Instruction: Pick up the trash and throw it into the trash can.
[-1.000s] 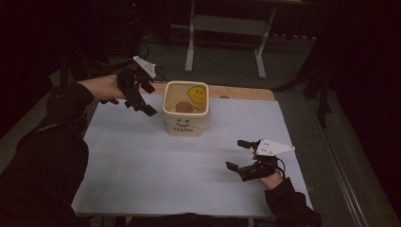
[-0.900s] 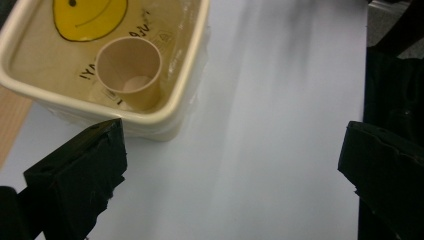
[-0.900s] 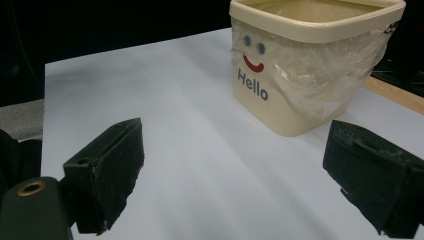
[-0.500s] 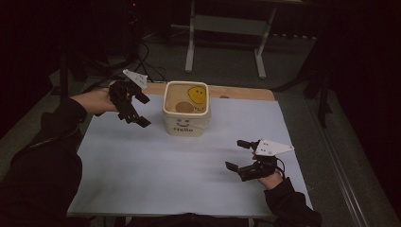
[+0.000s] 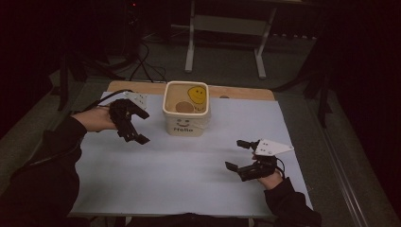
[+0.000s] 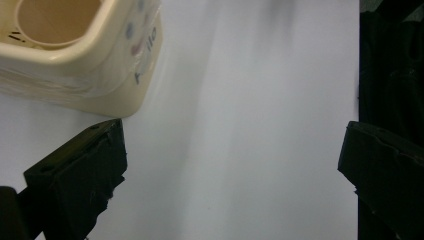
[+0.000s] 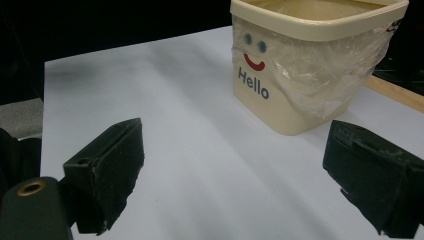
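Sitting at back-centre of the white sheet (image 5: 189,170): cream tub (image 5: 186,111), square-ish, "Hello" and a smiley on the front wall, clear film wrapped around the sides. Showing a brown round disc (image 5: 183,107) and a yellow smiley piece (image 5: 197,94) inside from the high view; in the left gripper view (image 6: 90,55), looking down over one rim corner into a pale round shape inside, nature unclear.

Hovering just left of the tub, near but apart: left gripper (image 5: 134,126), jaws spread wide, gripping nothing. Pointing down-right at bare sheet, tub corner sitting just past one jaw in its own view.

Resting low over the front-right of the sheet, well apart from the tub: right gripper (image 5: 240,155), jaws also spread wide, gripping nothing. Facing the tub's front wall (image 7: 305,75) across open sheet; nothing lying between jaws and tub.

Covering most of the wooden table (image 5: 246,92), with a strip of wood showing behind the tub.

Standing beyond the table on the dark floor: a grey metal frame (image 5: 227,38) with two legs. Trailing nearby at back-left: black cables (image 5: 142,61). Both well clear of the grippers.

Surroundings dark; detail at the edges not readable.
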Motion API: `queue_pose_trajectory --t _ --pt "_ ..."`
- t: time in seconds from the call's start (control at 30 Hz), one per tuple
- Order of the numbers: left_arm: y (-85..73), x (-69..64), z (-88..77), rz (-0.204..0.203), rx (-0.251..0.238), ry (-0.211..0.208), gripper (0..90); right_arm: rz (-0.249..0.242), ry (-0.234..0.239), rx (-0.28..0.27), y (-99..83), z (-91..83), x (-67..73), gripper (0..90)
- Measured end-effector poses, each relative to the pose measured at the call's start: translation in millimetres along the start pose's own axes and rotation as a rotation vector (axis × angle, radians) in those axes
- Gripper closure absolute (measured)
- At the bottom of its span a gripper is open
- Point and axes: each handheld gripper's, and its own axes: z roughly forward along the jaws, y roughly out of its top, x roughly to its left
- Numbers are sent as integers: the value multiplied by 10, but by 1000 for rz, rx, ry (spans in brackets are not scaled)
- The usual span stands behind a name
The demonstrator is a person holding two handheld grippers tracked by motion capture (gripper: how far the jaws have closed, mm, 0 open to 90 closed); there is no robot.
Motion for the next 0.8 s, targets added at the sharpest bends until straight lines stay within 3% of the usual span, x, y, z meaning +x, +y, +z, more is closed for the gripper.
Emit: queue_pose_trajectory --t 0.47,0.8 --pt "-148 -209 279 14 -18 -53 4 0 -2 -3 1 -1 0 94" --pt "-258 -348 406 -6 -39 -75 4 1 -1 3 0 5 3 94"
